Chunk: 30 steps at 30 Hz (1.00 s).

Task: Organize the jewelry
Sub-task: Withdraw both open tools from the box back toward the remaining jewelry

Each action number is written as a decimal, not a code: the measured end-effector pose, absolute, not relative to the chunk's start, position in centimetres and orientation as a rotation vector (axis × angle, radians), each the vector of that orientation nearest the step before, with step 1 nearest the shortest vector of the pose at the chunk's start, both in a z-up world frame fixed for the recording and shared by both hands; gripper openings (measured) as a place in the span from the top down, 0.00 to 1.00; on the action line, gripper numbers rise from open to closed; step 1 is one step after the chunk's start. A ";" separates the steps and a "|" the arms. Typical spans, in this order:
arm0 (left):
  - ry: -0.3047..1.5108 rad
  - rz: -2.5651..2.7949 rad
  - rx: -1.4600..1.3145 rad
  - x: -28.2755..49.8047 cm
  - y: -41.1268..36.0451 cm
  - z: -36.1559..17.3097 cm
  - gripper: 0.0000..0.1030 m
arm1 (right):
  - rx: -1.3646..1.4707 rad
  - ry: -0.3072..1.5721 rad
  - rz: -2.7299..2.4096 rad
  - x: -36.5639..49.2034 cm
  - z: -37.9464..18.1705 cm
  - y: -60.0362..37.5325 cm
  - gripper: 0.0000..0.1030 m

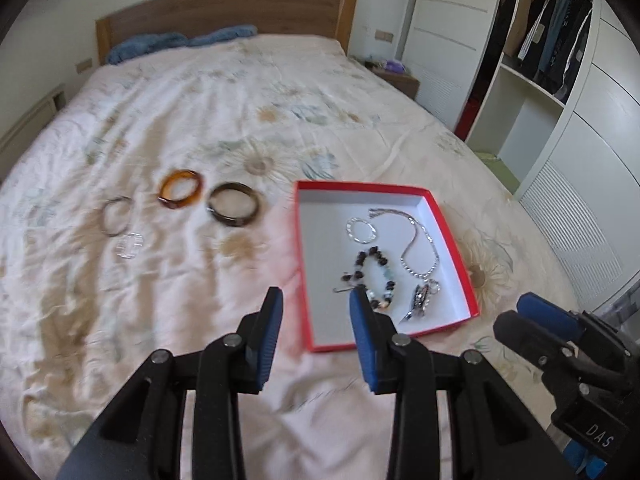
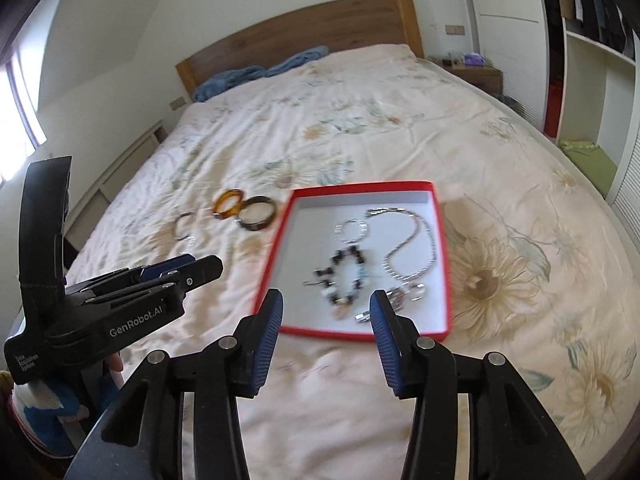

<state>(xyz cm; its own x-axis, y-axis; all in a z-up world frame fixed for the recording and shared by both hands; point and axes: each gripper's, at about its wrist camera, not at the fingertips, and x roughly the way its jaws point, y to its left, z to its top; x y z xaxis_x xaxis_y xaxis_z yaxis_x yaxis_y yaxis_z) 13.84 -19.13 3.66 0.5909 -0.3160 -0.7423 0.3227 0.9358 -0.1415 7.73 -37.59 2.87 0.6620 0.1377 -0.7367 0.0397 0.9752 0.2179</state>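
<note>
A red box point(image 1: 452, 236) point(image 2: 442, 264) with a white inside lies on the bed. It holds a dark beaded bracelet point(image 1: 370, 270) point(image 2: 346, 276), a silver ring bracelet point(image 1: 361, 230) point(image 2: 351, 229) and a silver necklace point(image 1: 420, 256) point(image 2: 408, 252). On the sheet to its left lie an amber bangle point(image 1: 180, 189) point(image 2: 228, 201), a dark bangle point(image 1: 233, 204) point(image 2: 258, 213), a thin grey bangle point(image 1: 116, 215) point(image 2: 183, 226) and a clear piece point(image 1: 129, 245). My left gripper point(image 1: 316, 300) point(image 2: 188, 266) is open and empty above the box's near left corner. My right gripper point(image 2: 326, 300) point(image 1: 516, 312) is open and empty over the box's near edge.
The flowered sheet point(image 1: 200, 120) covers a wide bed with a wooden headboard point(image 1: 224, 8) and a blue cloth point(image 1: 180, 42) at its head. A nightstand point(image 1: 396, 78) and white wardrobe shelves point(image 1: 528, 80) stand to the right.
</note>
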 end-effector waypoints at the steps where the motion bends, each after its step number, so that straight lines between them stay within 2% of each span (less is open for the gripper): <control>1: 0.843 -0.354 0.010 12.9 -18.3 4.3 0.68 | 0.217 0.841 0.064 7.2 3.3 -36.9 0.56; 4: 0.810 -0.316 0.006 11.1 -16.3 5.8 0.66 | 0.191 0.820 0.078 5.6 4.6 -34.9 0.52; 6: 0.783 -0.279 0.009 9.8 -14.9 6.7 0.58 | 0.174 0.804 0.079 4.6 5.3 -33.9 0.48; 7: 0.770 -0.262 0.011 9.4 -14.3 7.1 0.57 | 0.162 0.796 0.074 4.1 5.7 -33.4 0.47; 14: 0.695 -0.176 0.042 4.9 -10.4 9.4 0.57 | 0.154 0.751 0.070 1.8 7.5 -30.7 0.45; 19: 0.632 -0.134 0.072 1.1 -8.8 10.9 0.57 | 0.143 0.721 0.070 0.1 8.5 -28.5 0.35; 24: 0.603 -0.118 0.062 -1.5 -7.2 11.9 0.55 | 0.118 0.696 0.062 -1.7 9.3 -26.7 0.31; 30: 0.565 -0.090 0.048 -4.0 -5.5 12.7 0.53 | 0.082 0.634 0.029 -3.7 10.8 -25.2 0.20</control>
<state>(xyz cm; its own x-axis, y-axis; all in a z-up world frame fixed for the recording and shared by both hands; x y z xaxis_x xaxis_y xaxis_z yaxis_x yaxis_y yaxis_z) -3.98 -5.51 12.73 0.8406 -0.0723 -0.5368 0.0985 0.9949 0.0202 -3.71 -25.24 10.78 0.8054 0.0520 -0.5905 -0.0017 0.9963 0.0854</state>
